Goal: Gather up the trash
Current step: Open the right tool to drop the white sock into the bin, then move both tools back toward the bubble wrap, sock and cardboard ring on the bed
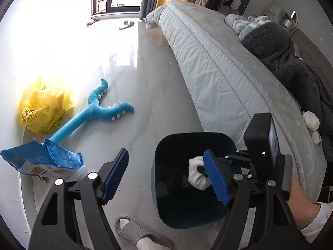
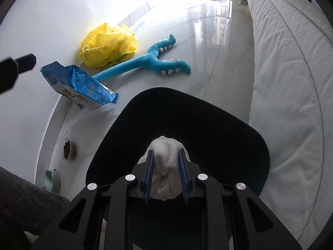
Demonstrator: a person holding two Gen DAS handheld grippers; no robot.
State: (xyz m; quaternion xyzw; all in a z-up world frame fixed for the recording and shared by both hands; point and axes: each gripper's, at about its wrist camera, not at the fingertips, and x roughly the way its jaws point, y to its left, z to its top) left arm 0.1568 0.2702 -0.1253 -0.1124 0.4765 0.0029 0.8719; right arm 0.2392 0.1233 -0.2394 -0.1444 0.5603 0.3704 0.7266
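Note:
A dark bin (image 1: 166,166) stands on the floor beside the bed; it also shows in the right wrist view (image 2: 187,114). My right gripper (image 2: 166,177) is shut on a white crumpled wad (image 2: 166,158) and holds it over the bin's opening. The wad also shows in the left wrist view (image 1: 196,173), with the right gripper (image 1: 216,177) on it. My left gripper (image 1: 164,177) is open and empty, above the floor at the bin's left rim. A blue snack bag (image 1: 43,162) and a yellow plastic bag (image 1: 45,106) lie on the floor to the left.
A blue plush toy (image 1: 100,110) lies on the floor by the bags. The bed (image 1: 218,73) runs along the right. Pet bowls (image 2: 67,146) sit by the wall. A slippered foot (image 1: 141,233) is near the bin. A slipper (image 1: 127,24) lies by the window.

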